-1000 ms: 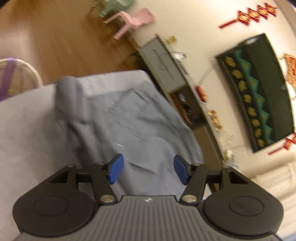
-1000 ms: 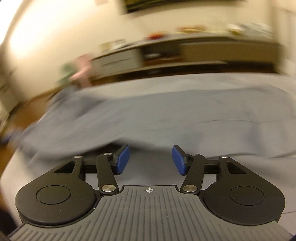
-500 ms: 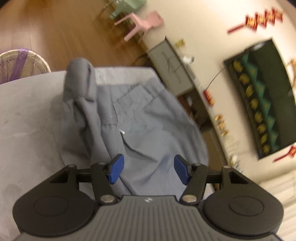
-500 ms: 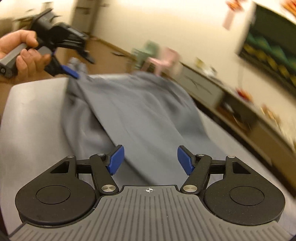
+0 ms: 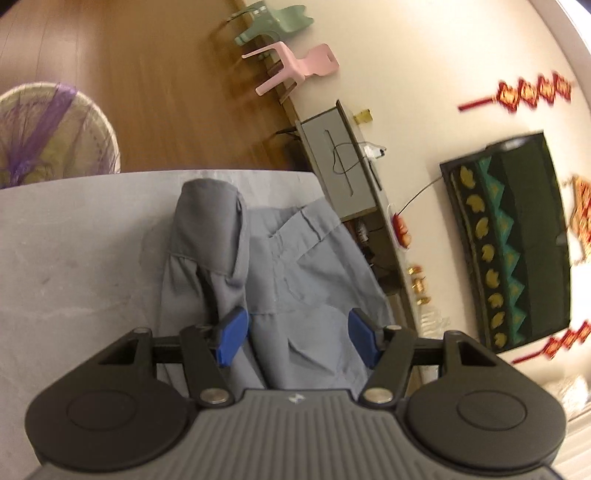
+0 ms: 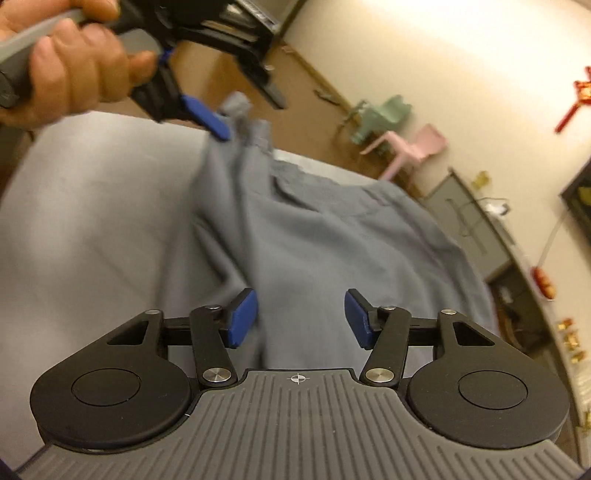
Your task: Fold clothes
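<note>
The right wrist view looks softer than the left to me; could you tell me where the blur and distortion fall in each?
Right wrist view: motion blur smears the hand, the garment and the wall, while the tongs' body stays sharp. Left wrist view: the garment is fairly crisp, the floor and wall decorations slightly streaked. Both: fisheye bending at the edges, warm dim light.

Grey-blue trousers (image 5: 295,266) on pale grey table (image 5: 74,258); black gripper (image 5: 295,332) with blue pads (image 5: 231,330). At 12 o'clock pink chair (image 5: 299,68) and mint-green chair (image 5: 273,24) on brown wood floor (image 5: 147,74). At 9 o'clock white basket (image 5: 92,122) with purple liner; at 3 o'clock dark screen (image 5: 517,236) patterned with green triangles and yellow shapes.
</note>
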A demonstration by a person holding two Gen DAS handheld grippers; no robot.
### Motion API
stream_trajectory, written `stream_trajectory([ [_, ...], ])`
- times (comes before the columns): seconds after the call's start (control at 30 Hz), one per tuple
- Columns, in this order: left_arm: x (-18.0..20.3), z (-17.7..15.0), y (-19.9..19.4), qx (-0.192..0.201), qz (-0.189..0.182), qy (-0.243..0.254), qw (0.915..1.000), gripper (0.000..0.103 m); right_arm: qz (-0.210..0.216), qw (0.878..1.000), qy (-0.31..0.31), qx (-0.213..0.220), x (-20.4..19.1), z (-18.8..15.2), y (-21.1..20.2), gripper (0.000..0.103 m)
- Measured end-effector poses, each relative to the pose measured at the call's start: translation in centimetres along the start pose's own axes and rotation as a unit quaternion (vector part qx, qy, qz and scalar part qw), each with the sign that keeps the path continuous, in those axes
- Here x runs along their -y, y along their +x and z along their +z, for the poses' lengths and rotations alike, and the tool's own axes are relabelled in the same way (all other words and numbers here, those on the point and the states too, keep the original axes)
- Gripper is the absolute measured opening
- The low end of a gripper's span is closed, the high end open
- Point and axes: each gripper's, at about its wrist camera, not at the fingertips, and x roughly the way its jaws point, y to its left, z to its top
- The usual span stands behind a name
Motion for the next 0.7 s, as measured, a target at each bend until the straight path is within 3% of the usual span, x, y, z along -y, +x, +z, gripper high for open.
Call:
stream_trajectory([
  [0.2, -0.2, 0.6, -0.7, 0.008, -0.016, -0.012, 0.9998, 0.062, -0.022, 0.997, -0.044, -0.054, -1.1, -0.1, 4.6, 0.050],
  [0.27, -0.6, 0.8, -1.1, 0.012, -0.018, -0.018, 0.9996, 0.062, -0.018, 0.997, -0.044, -0.060, -0.9, 0.3, 4.9, 0.024],
  [0.37, -0.9, 1.3, -1.6, 0.018, -0.021, -0.026, 0.9993, 0.062, 0.003, 0.998, -0.002, -0.058, 1.2, 1.4, 4.1, 0.016],
  [0.5, -0.8, 1.3, -1.6, 0.019, -0.027, -0.026, 0.9991, 0.063, 0.041, 0.995, 0.070, -0.066, 4.0, 1.9, 3.9, 0.016],
  [0.7, -1.4, 0.3, 1.6, -0.032, -0.022, -0.020, 0.9991, 0.064, 0.090, 0.978, 0.182, -0.057, 7.1, 1.6, 3.8, 0.016],
])
